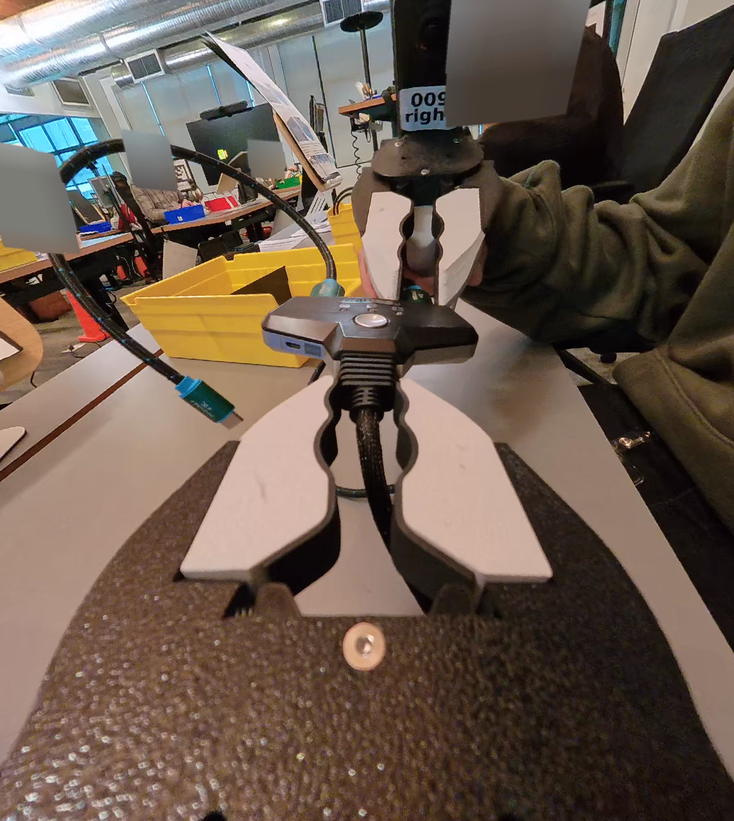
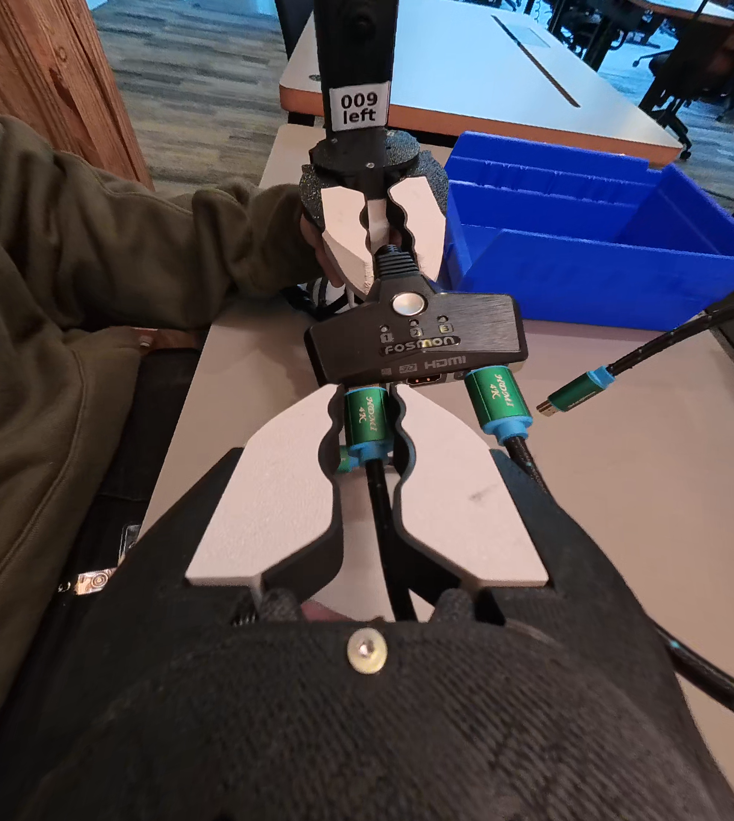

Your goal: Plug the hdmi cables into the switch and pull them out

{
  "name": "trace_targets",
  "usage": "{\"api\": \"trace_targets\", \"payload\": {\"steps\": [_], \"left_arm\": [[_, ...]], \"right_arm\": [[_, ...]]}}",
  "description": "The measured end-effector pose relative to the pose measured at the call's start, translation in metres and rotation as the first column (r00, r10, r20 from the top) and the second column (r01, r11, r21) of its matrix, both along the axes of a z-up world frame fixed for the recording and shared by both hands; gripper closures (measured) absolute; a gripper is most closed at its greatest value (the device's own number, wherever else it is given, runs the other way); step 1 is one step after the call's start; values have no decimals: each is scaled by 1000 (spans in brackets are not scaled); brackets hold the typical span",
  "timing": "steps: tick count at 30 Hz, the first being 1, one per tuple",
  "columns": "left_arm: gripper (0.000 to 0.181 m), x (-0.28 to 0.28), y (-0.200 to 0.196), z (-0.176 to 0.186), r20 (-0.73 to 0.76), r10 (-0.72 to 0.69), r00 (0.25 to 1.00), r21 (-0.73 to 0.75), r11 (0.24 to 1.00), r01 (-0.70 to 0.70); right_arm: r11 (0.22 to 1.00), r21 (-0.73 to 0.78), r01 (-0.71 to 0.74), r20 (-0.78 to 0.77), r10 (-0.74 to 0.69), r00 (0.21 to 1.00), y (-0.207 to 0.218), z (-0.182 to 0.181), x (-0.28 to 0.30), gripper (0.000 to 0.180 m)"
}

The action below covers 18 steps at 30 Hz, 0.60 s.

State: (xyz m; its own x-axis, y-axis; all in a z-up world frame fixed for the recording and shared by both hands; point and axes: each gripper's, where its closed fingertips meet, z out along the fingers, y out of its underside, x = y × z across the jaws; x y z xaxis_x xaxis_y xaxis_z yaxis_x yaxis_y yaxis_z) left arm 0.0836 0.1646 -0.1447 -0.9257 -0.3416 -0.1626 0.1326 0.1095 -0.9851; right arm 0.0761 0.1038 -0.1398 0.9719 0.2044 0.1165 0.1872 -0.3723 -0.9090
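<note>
Fingers [image 2: 400,426] of the right gripper [image 2: 367,400] are clamping a green plug [image 2: 364,420] at the switch [image 2: 414,337], which the left gripper [image 1: 367,391] is bracing by its strain relief [image 1: 367,371]; an off-axis pull is risking a jammed connector.

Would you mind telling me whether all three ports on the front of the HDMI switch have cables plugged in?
No: on the switch the middle port is open, with green plugs on either side and a third plug lying free on the table.
</note>
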Motion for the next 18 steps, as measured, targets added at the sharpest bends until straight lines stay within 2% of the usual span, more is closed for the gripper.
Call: {"api": "trace_targets", "payload": {"steps": [8, 11, 18], "left_arm": [[160, -1, -2, -4, -13, -18, 1000, 13, 1000, 18], [160, -1, -1, -2, -13, -20, 1000, -1, 1000, 20], [160, -2, -1, 0, -8, -20, 1000, -5, 1000, 20]], "right_arm": [[999, -34, -33, 4, 33, 999, -2, -6, -3, 160], [996, -92, -21, 42, 24, 999, -7, -14, 0, 157], [998, -63, -14, 44, 17, 999, -5, -10, 0, 155]]}}
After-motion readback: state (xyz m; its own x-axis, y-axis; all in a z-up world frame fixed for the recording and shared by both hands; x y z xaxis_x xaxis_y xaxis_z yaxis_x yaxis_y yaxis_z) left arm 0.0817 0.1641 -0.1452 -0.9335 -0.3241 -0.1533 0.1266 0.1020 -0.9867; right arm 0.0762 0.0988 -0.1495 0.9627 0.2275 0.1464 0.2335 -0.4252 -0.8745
